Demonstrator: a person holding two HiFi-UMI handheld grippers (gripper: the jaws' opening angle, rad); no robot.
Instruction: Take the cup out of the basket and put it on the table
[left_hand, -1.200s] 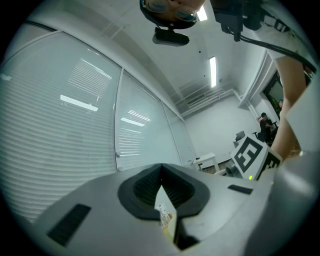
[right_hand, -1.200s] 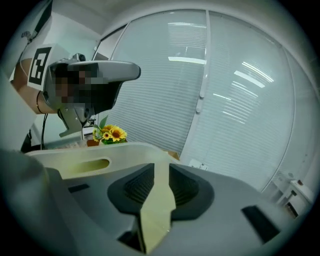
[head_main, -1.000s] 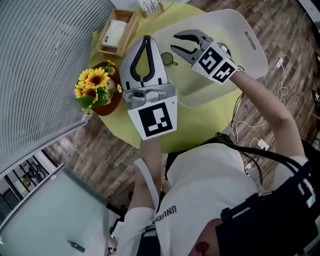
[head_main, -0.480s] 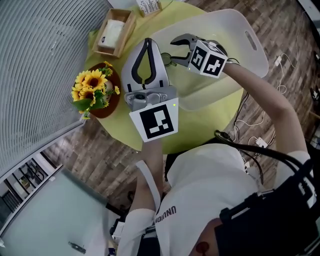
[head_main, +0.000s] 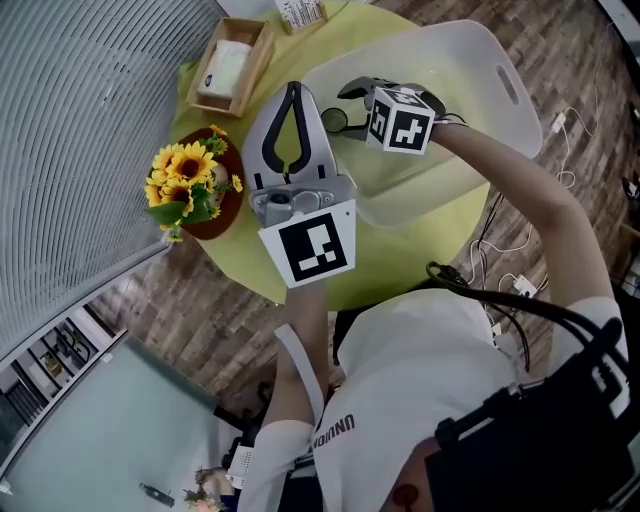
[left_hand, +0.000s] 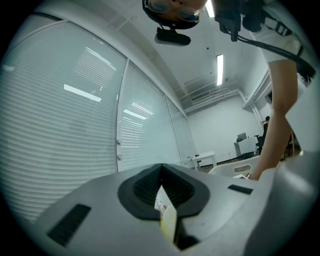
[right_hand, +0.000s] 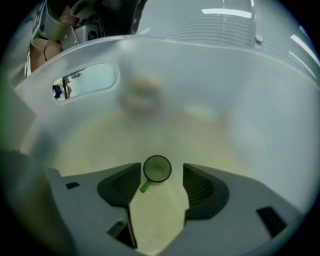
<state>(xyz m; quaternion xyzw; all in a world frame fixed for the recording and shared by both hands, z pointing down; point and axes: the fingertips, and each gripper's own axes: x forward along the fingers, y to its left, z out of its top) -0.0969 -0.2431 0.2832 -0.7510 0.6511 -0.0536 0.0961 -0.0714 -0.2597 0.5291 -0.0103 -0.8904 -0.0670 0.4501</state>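
A small clear cup (right_hand: 157, 169) with a green handle (right_hand: 145, 187) stands upright on the floor of the white translucent basket (head_main: 480, 60). My right gripper (right_hand: 161, 170) reaches down into the basket. Its jaws are opening, with the cup between the tips and neither pad touching it. In the head view the cup (head_main: 335, 120) sits just left of the right gripper (head_main: 347, 105), near the basket's left wall. My left gripper (head_main: 292, 90) hovers over the table beside the basket, shut with nothing in it, and in its own view the left gripper (left_hand: 161, 170) points up at the window blinds.
The round yellow-green table (head_main: 420, 250) also carries a pot of sunflowers (head_main: 185, 180) at the left, a wooden tray (head_main: 232, 62) behind it, and a small box (head_main: 300, 12) at the far edge. Cables (head_main: 520, 285) lie on the wood floor at the right.
The right gripper has moved left and down into the basket, up to the cup, and its jaws have spread wider. The left gripper has hardly moved.
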